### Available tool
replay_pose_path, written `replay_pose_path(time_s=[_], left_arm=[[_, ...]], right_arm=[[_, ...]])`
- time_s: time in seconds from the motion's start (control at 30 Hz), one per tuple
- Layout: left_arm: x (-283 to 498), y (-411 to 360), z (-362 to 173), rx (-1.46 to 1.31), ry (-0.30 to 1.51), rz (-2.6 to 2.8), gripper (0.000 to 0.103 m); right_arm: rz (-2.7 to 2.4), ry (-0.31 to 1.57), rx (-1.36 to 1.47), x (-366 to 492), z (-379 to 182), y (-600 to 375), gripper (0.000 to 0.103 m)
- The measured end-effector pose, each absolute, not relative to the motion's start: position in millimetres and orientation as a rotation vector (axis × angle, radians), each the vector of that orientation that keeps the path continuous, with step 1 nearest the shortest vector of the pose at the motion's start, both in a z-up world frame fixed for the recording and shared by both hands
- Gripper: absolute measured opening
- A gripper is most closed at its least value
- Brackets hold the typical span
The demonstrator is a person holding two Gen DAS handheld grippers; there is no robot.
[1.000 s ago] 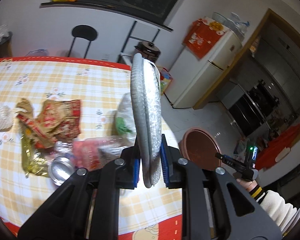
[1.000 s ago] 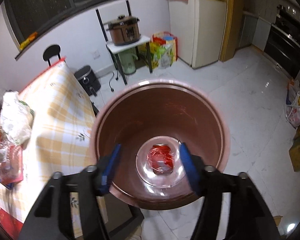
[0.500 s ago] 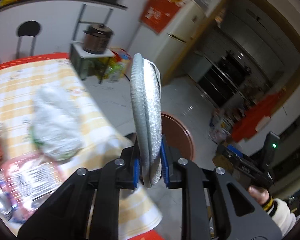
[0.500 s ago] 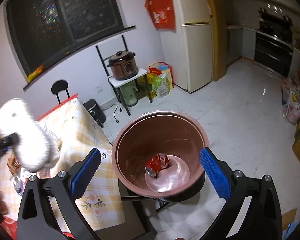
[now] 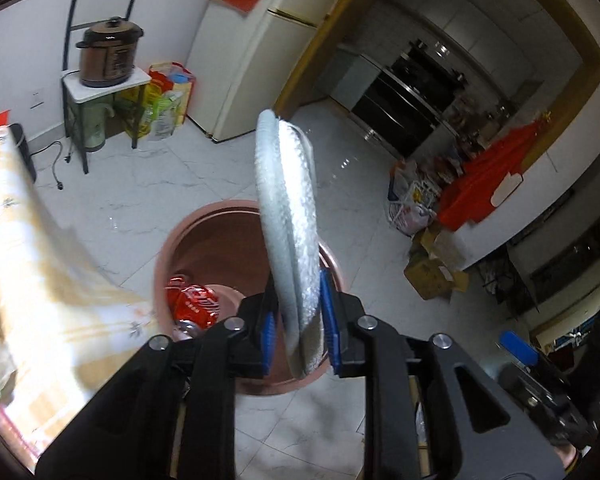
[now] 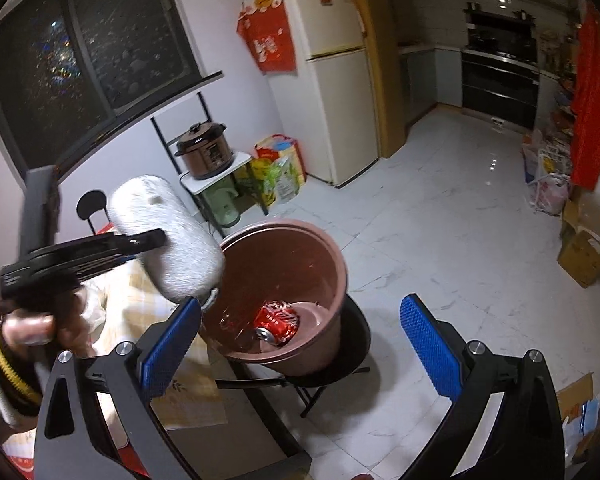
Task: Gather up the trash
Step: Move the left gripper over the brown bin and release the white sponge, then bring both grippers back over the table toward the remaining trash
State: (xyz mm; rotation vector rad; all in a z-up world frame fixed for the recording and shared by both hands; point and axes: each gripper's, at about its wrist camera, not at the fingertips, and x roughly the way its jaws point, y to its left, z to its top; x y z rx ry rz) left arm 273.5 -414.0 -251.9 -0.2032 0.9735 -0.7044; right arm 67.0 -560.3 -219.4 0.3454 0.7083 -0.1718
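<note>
Swinging off the yellow-checked surface [image 5: 32, 248] since a second ago, the left claw [image 5: 298, 332] now hangs over the brown trash bucket [image 5: 204, 248], clenched on a flat white foam pad [image 5: 290, 216] held edge-up between its blue fingers [image 5: 269, 330]. In the right wrist view that pad [image 6: 168, 240] shows as a pale oval at the bucket's left rim [image 6: 332, 248], just above it. A crushed red soda can [image 6: 278, 320] lies at the bottom of the bucket, which sits on a dark stand on the white tiled floor [image 6: 440, 240]. The right claw [image 6: 300, 344], pulled back from a second ago, is released, its blue fingers [image 6: 430, 344] spread wide on the near side of the bucket.
</note>
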Motion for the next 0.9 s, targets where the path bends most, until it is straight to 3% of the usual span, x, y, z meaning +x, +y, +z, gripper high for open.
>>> replay_pose_path(time_s=[0.03,0.07,0.1,0.17,0.23,0.9], left_arm=[[275.8,-418.7,-253.3,-0.209,0.975,-0.716,0.053],[279.1,-423.3,-254.9,-0.219,0.972,-0.726,0.067],[281.3,-426.4,-255.5,-0.223,0.964,-0.721,0.088],[283.8,-427.8,-254.7,-0.236,0.955,-0.708,0.088],[285.0,-421.7,-252.7,-0.258,0.967,-0.705,0.095],[233.6,-263.5,-174.1,-0.110,0.747,-0.258,0.097]], right_arm=[[-0.179,0.702,0.353,63.4,-217.9,-562.0,0.098],[-0.182,0.700,0.356,61.3,-217.3,-562.7,0.098],[-0.186,0.699,0.355,59.6,-216.3,-563.2,0.098],[-0.193,0.695,0.352,55.0,-214.8,-564.9,0.098],[-0.198,0.685,0.351,51.9,-211.9,-566.2,0.098],[-0.023,0.635,0.355,99.6,-184.5,-516.6,0.098]])
